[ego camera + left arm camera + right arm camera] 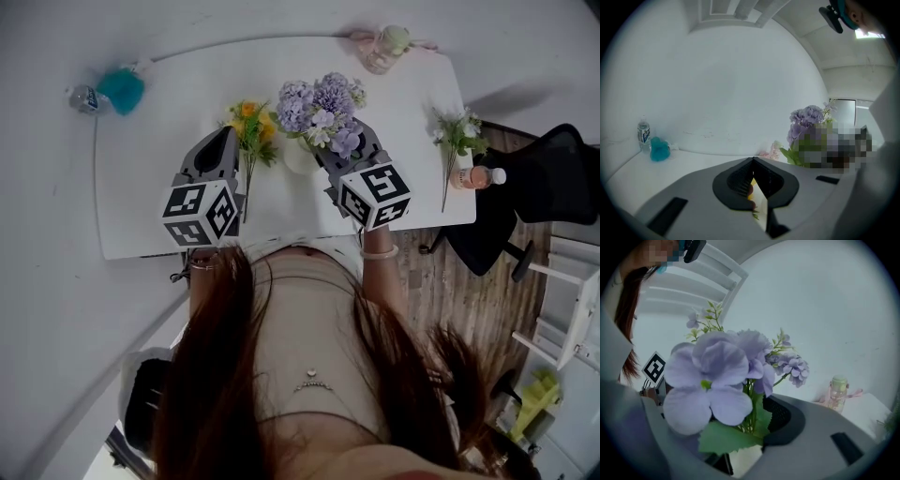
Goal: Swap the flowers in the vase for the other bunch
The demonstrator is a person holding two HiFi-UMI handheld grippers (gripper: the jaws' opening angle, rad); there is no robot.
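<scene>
Two grippers | left gripper (pixel 752 161): jaws clenched shut, yellow bunch (pixel 251 124) lying on table (pixel 141 187) just beside | right gripper (pixel 349 148): released, jaws apart around stems of purple bunch (pixel 319 105) standing in white vase (pixel 298 159)

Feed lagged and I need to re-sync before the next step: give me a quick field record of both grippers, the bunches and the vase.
left gripper: shut on the yellow bunch, stems trailing beside it
right gripper: jaws apart, purple bunch stems between them
purple bunch: upright over the white vase, seemingly standing in it
white bunch: lying near the right end of the table, untouched
swap status: looks nearly done
</scene>
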